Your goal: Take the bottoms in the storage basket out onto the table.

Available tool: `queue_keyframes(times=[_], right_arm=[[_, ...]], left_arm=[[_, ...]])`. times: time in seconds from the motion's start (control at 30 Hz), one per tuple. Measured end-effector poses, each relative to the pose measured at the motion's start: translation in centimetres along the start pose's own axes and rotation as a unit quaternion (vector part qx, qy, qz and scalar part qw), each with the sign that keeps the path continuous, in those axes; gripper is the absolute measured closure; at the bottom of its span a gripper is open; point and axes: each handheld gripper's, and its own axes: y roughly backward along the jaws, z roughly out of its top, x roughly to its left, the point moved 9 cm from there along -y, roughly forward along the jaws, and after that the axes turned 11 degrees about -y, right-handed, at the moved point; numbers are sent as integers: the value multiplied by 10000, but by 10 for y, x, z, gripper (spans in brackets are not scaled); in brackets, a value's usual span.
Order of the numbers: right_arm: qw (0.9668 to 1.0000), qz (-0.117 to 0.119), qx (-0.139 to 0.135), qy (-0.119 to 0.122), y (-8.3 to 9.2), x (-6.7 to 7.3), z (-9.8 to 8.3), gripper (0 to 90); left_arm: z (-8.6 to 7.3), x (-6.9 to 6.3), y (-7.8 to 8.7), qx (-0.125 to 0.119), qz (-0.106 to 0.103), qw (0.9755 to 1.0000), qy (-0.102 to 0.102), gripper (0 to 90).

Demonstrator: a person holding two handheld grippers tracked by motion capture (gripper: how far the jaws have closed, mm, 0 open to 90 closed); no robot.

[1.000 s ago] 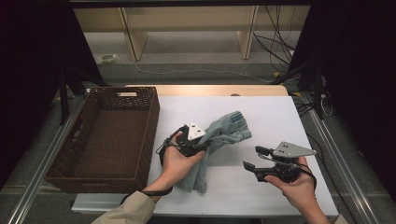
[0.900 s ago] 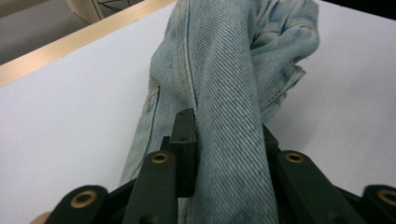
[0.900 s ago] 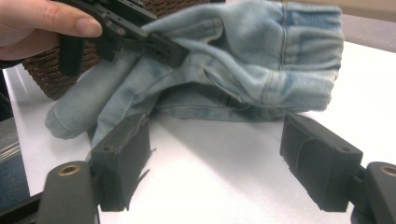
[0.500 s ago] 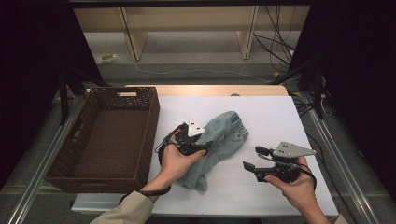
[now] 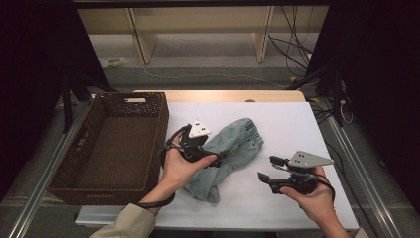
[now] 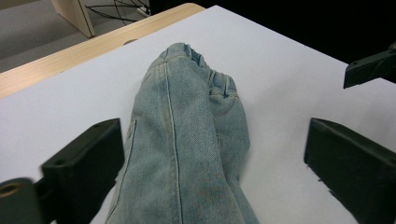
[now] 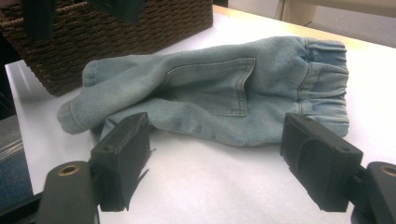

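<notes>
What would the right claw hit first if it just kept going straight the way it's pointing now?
Most likely the jeans: the right claw is open and aimed at them across bare table, and the wicker basket sits behind them. Height above the table is hard to judge.

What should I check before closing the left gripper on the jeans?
1. Left gripper open: ok, fingers spread wide.
2. Jeans between those fingers: ok, the denim runs up the middle of the left gripper view.
3. Right gripper clear of the jeans: ok, open and apart from the fabric.
4. Jeans flat on the table: ok, though bunched and folded.
5. Basket free to receive them: ok, nothing visible inside.
6. Fingers low enough to pinch fabric: cannot tell.
</notes>
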Motion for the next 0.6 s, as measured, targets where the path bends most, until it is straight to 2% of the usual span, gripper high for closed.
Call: queue_keyframes(times=[0.13, 0.37, 0.6], right_arm=[[10000, -3, 16, 19, -1, 0, 0, 253], [10000, -1, 31, 31, -1, 0, -1, 253], [10000, 1, 20, 14, -1, 0, -1, 253]], left_arm=[[-2, 2, 9, 26, 26, 10000, -36, 0], [-3, 3, 28, -31, -139, 9999, -64, 0], [-5, 7, 42, -53, -65, 9999, -113, 0]])
